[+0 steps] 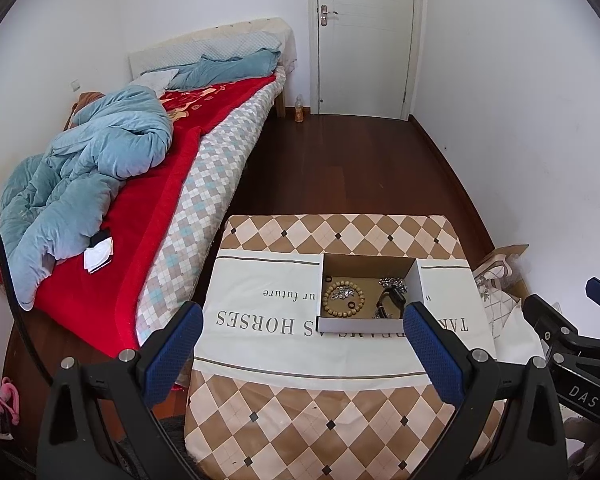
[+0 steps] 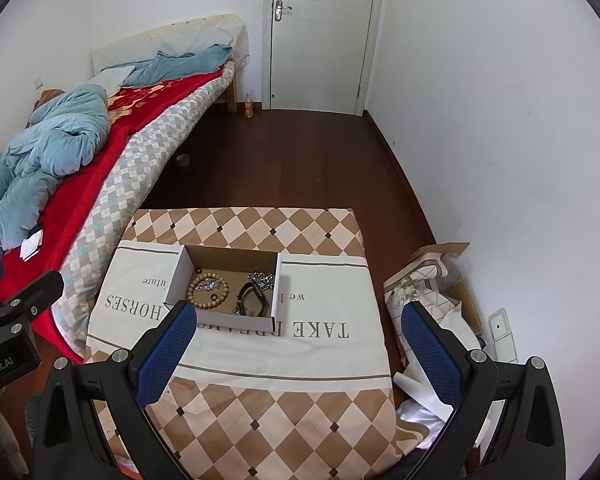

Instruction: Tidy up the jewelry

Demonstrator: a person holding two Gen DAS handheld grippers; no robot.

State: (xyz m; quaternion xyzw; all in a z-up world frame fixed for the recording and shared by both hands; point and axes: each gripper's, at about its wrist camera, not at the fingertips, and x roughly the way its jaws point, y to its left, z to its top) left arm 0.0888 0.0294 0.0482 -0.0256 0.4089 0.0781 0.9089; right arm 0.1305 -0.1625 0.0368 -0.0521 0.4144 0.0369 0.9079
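- Left wrist view is taking in a bed (image 1: pixel 148 208) that is lying along the left wall, with a blue quilt (image 1: pixel 80 168) bunching on its red blanket (image 1: pixel 112 264).
- Beside the bed, a table (image 1: pixel 300 420) is standing under a checked cloth (image 1: pixel 352 232) with printed lettering.
- On that cloth an open cardboard box (image 1: pixel 366 323) is sitting, toward the far right of the lettered band.
- Inside the box, a wooden bead bracelet (image 1: pixel 342 300) is lying at the left, ringing a small sparkly piece; a dark strap (image 1: pixel 392 302) and a silver chain (image 1: pixel 392 283) are lying at the right.
- Left gripper (image 1: pixel 303 354) is hovering over the table's near side, fingers spread wide and empty.
- Right gripper (image 2: pixel 296 356) is hanging likewise, its blue pads (image 2: pixel 164 354) standing well apart, grasping nothing.
- Far off, a bottle (image 2: pixel 249 105) is standing on the floor by the door (image 2: pixel 320 36).
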